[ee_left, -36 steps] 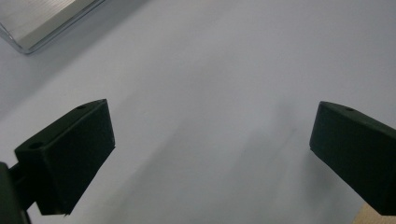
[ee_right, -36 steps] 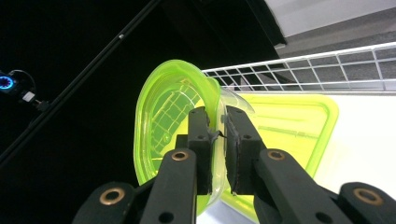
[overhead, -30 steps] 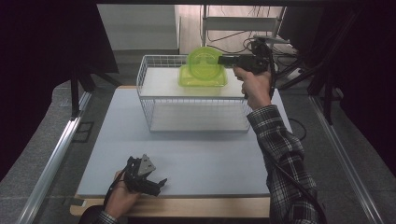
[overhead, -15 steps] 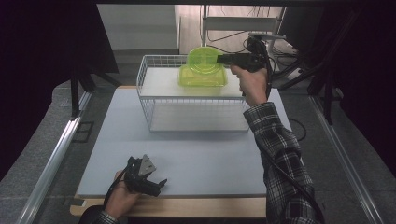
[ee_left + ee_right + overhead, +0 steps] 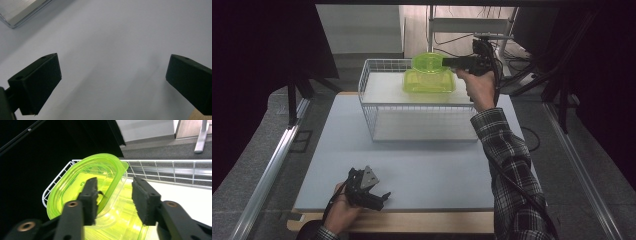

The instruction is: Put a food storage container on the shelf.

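Note:
A translucent green container [image 5: 429, 82] sits on the upper shelf of a white wire basket [image 5: 412, 107]. Its green lid [image 5: 428, 61] leans tilted over it. My right gripper [image 5: 447, 62] reaches in from the right at the lid's rim. In the right gripper view the lid [image 5: 75, 185] has its rim between the pads of the right gripper [image 5: 113, 195]. The jaws have just been opening, and a gap shows beside the right pad. My left gripper [image 5: 384, 197] rests on the grey mat near the front edge. Its jaws [image 5: 112, 75] are wide apart and hold nothing.
The basket's wire rim [image 5: 162, 167] runs behind the container [image 5: 125, 220]. A pale grey mat [image 5: 437, 170] covers the table, with a wooden edge [image 5: 437, 220] at the front. A metal rail [image 5: 272, 165] runs along the left side. Cables and a stand [image 5: 472, 25] lie beyond the table.
The green lid looks flatter over the container than a second ago. The right hand has hardly shifted. The left gripper has stayed put.

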Demonstrator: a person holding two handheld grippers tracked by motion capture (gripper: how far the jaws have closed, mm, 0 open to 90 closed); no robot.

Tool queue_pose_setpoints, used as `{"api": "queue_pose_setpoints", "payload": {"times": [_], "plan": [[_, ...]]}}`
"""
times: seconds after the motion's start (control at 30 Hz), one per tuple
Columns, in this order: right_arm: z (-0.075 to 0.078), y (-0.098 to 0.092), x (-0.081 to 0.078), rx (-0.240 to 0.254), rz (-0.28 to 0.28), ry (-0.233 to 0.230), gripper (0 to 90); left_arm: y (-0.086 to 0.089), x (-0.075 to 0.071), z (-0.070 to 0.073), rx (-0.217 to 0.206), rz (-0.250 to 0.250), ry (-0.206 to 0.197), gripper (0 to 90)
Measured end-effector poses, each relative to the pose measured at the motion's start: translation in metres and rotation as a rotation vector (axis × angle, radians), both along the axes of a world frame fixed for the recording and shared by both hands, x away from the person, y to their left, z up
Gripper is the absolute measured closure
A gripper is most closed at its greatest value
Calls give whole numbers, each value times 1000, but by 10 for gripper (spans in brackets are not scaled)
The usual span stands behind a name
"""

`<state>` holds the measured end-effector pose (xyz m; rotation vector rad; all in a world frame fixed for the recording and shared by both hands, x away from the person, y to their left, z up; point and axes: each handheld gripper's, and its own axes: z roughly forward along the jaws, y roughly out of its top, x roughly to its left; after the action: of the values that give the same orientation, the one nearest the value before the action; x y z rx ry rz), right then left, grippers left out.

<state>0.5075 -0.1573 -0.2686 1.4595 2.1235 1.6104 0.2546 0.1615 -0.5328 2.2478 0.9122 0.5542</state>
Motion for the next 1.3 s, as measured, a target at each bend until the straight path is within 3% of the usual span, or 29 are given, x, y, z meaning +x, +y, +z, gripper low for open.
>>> {"api": "queue_pose_setpoints", "payload": {"times": [0.27,0.6,1.3], "plan": [[7,-7,-8,3,42,-57,367,0,0,0,0,1,-1,0],[2,-11,-26,-66,95,-104,238,0,0,0,1,2,0,0],[-15,-9,-59,-154,178,-174,100,0,0,0,3,0,3,0]]}}
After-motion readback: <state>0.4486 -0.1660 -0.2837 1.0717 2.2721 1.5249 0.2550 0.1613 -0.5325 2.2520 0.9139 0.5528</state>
